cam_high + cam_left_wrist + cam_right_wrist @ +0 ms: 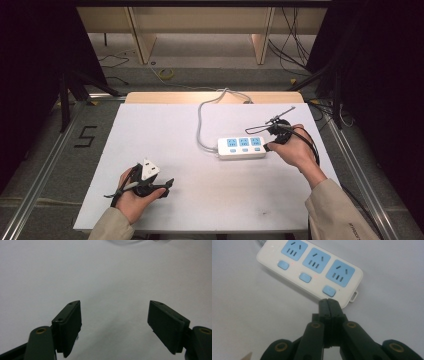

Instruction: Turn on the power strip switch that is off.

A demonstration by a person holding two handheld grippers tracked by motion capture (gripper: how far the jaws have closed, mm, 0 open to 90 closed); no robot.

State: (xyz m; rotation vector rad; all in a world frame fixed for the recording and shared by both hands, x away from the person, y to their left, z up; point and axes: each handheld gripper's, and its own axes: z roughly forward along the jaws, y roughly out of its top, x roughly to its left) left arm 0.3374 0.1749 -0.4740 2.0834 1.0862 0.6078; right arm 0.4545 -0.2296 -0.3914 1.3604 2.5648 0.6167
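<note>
The right gripper (pixel 329 301), jaws pressed together, noses at the power strip (pixel 242 148) at the table's (pixel 165 130) right, just short of its nearest switch (pixel 329 291). Pressing it looks next: a small downward push. The left gripper (pixel 113 327) waits spread, empty.

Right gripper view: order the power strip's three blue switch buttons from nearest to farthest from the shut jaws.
1. End button, just beyond the right gripper, by the strip's tab.
2. Middle button, up-left.
3. Far button, at the cable end of the power strip.
</note>
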